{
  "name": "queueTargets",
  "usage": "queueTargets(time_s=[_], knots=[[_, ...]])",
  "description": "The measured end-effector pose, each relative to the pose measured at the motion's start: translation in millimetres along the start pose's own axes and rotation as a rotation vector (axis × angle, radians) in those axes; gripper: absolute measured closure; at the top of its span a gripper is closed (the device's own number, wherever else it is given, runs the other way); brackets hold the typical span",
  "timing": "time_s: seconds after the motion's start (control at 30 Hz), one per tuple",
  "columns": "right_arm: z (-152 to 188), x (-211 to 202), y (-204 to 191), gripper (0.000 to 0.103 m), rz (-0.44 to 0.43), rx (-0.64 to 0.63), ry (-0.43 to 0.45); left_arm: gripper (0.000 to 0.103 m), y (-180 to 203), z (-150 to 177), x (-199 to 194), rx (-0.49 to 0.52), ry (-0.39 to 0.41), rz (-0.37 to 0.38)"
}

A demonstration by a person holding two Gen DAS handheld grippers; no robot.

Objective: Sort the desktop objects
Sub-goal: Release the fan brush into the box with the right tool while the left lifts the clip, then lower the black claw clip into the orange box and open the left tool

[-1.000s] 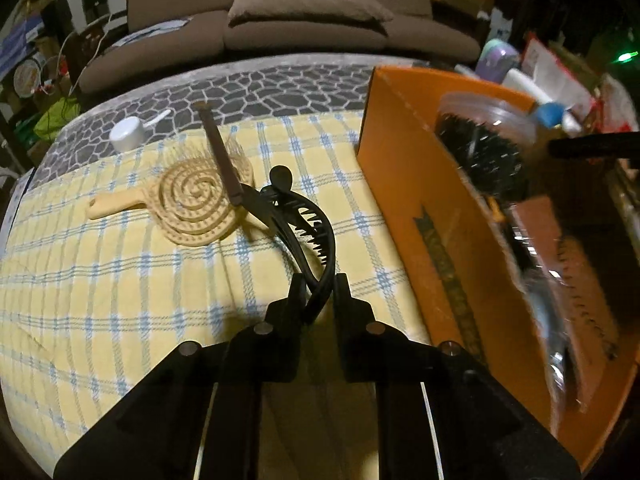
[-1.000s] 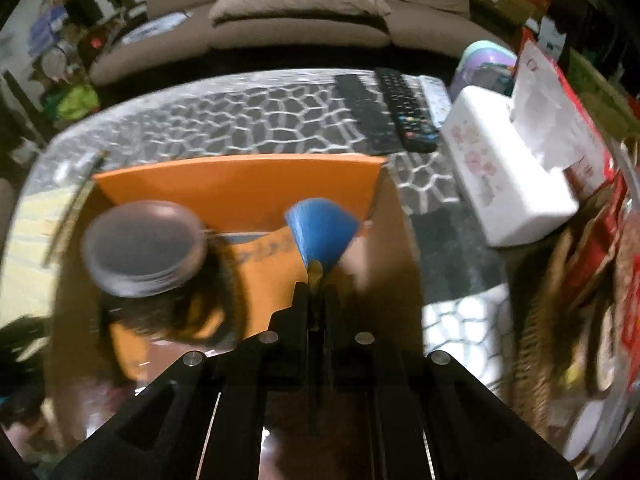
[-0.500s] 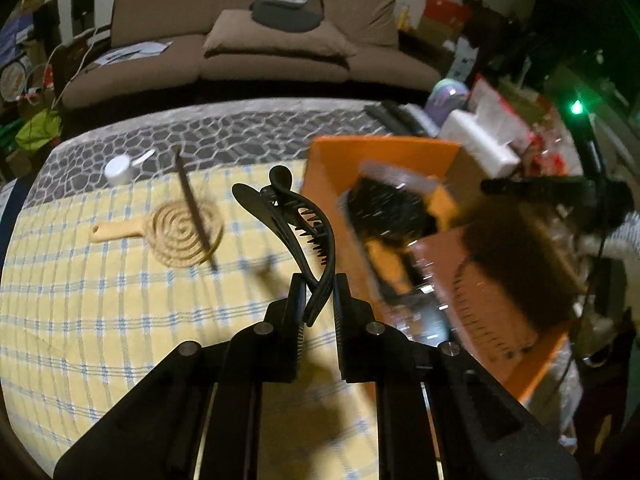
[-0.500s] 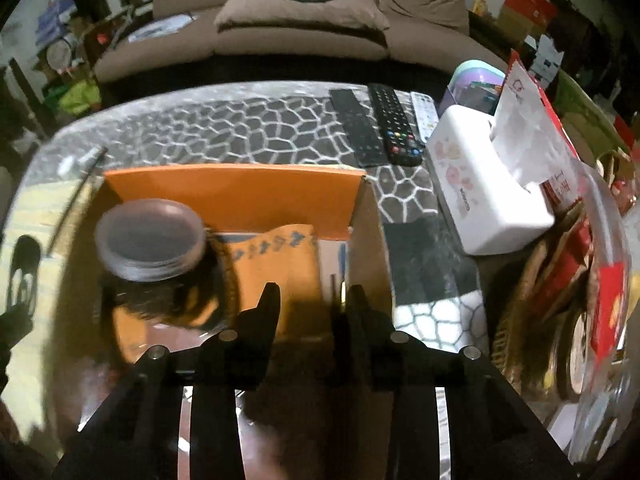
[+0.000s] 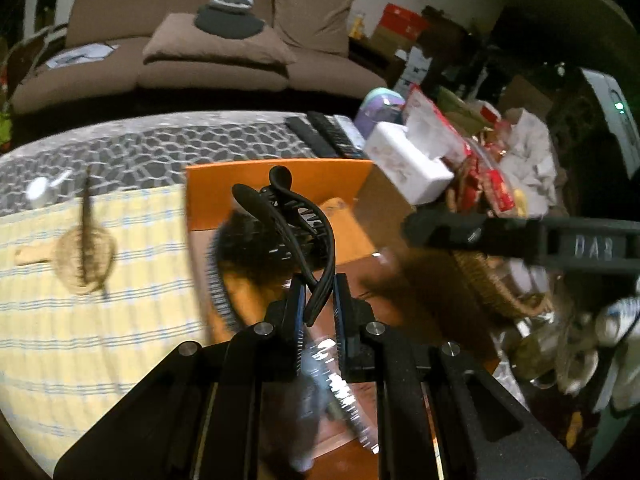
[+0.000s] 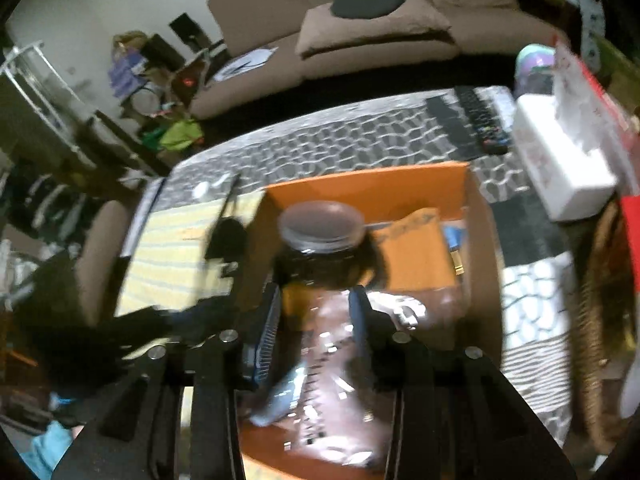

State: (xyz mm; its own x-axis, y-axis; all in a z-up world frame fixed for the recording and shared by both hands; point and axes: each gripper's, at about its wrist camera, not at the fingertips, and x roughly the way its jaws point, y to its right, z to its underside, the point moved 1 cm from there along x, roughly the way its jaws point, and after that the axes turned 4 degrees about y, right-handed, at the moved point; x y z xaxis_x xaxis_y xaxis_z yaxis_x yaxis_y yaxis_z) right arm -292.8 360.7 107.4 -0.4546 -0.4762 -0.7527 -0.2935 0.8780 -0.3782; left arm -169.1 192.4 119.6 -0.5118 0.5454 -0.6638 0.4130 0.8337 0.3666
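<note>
Two grippers hang over the orange box [image 5: 276, 184]. On the left, the left gripper [image 5: 318, 304], which a second ago sat low over the checked cloth [image 5: 120, 300], now carries the black hair clip [image 5: 296, 232], pinched tight, above the box. On the right, the right gripper [image 6: 316, 312] has dropped its blue brush; its jaws are opening, empty. Blur hides the box's contents.

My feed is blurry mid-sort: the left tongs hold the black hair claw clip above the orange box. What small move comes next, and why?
Probably lower the left tongs a little into the orange box, then let go. They are shut on the black hair claw clip, which hangs over the box interior by the jar. The right tongs are opening with nothing between them.
</note>
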Motion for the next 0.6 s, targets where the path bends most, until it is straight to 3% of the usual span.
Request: queueTargets(time_s=[0.3, 0.6], knots=[[-0.5, 1.2, 47.9, 0.062, 0.146, 0.029, 0.029, 0.091, 28.9, -30.6, 84.4, -0.066, -0.122, 0.127], [0.3, 7.4, 79.2, 0.063, 0.202, 0.013, 0.021, 0.091, 25.1, -38.3, 147.2, -0.193, -0.226, 0.233]])
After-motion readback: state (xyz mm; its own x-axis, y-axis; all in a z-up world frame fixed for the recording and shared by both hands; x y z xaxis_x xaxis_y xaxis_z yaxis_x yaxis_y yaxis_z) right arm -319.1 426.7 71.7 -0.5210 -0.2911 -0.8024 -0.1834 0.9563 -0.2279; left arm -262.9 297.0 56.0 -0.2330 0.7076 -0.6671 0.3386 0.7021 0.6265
